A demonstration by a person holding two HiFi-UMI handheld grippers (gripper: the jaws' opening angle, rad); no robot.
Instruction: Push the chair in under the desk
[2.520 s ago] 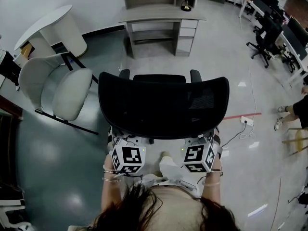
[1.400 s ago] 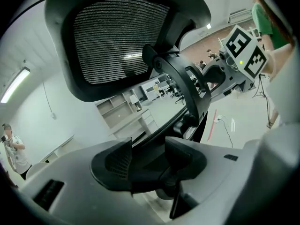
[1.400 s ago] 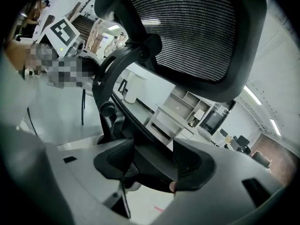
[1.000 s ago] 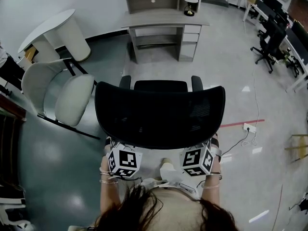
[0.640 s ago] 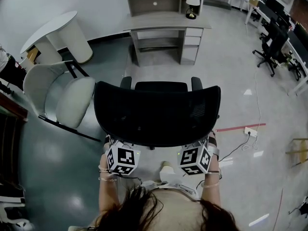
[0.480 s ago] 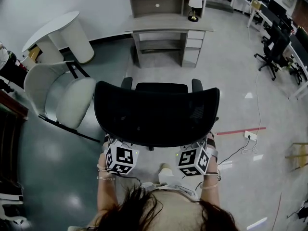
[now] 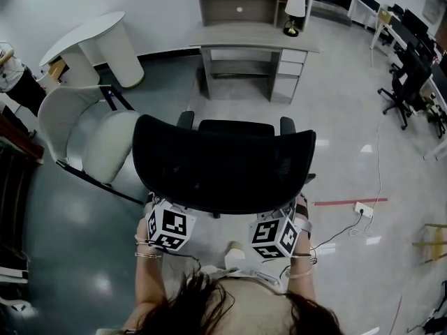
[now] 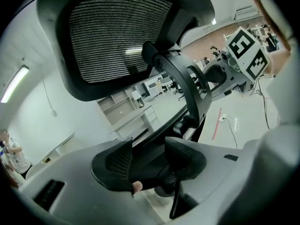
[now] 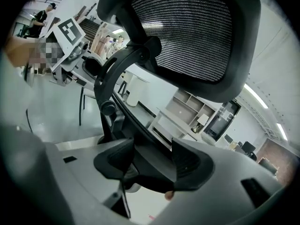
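The black mesh chair [image 7: 234, 127] stands on the grey floor [image 7: 335, 138] right in front of the person, its backrest [image 7: 223, 165] turned toward them and its seat facing the surface [image 7: 258, 35]. Chair and surface are well apart, with bare floor between them. The opening under the surface lies roughly in line with the chair.

The left claw [image 8: 149, 156] is closed onto the dark frame at the lower edge of the backrest. The frame fills the gap between its two ribbed pads [image 8: 118, 159]. The right claw [image 9: 153, 161] grips the same frame on the other side in the same way, its pads pressed on the black bar that runs between them. In the head view both marker cubes sit just under the rim of the backrest, one at each lower corner, level with each other.

A lamp [image 7: 295, 10] stands on the right end of the surface, above its drawers. A white chair [image 7: 98, 139] sits just beside the black one on the left. A red strip [image 7: 346, 202] lies on the floor to the right.
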